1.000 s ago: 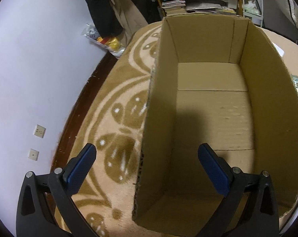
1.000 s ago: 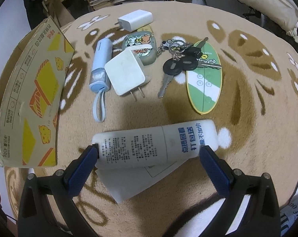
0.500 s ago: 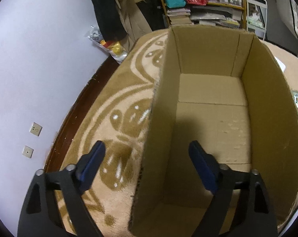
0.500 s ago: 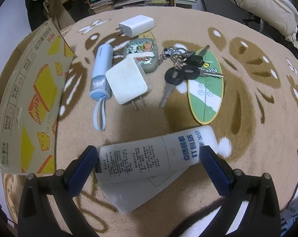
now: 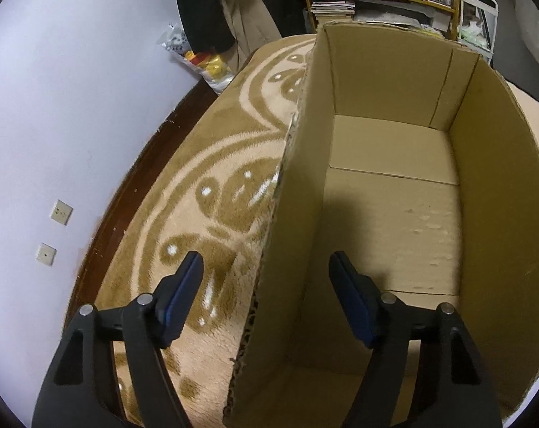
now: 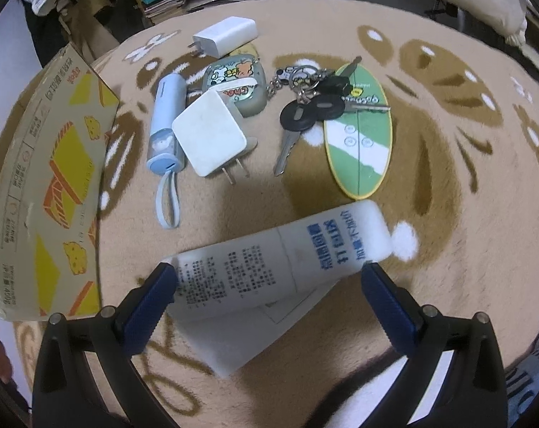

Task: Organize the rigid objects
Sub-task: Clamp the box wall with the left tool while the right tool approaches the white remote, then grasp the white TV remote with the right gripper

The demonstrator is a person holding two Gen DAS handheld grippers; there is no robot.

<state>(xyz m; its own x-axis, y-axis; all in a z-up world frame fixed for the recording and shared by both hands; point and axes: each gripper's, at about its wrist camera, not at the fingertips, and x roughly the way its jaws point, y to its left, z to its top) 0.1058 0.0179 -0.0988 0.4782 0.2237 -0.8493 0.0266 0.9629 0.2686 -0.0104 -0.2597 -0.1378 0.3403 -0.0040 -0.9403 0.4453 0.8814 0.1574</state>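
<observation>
In the left wrist view an empty brown cardboard box (image 5: 394,214) stands open on the patterned carpet. My left gripper (image 5: 265,264) straddles the box's near left wall, and its jaws are closing. Both blue pads (image 5: 183,285) still stand clear of the cardboard. In the right wrist view a white bottle (image 6: 280,260) with blue print lies slanted on the carpet, partly on a white paper (image 6: 240,335). My right gripper (image 6: 267,274) hangs wide open over the bottle, one fingertip near each end.
Beyond the bottle lie a large white charger (image 6: 212,139), a small white charger (image 6: 226,34), a pale blue power bank (image 6: 166,121), a cartoon case (image 6: 240,82), a key bunch (image 6: 308,107) and a green oval mat (image 6: 358,142). The printed box (image 6: 48,185) stands at left.
The left gripper's jaws have narrowed around the box wall and that view has tilted slightly. The right view has rolled a little, so the bottle now looks more slanted; the bottle stays on the carpet.
</observation>
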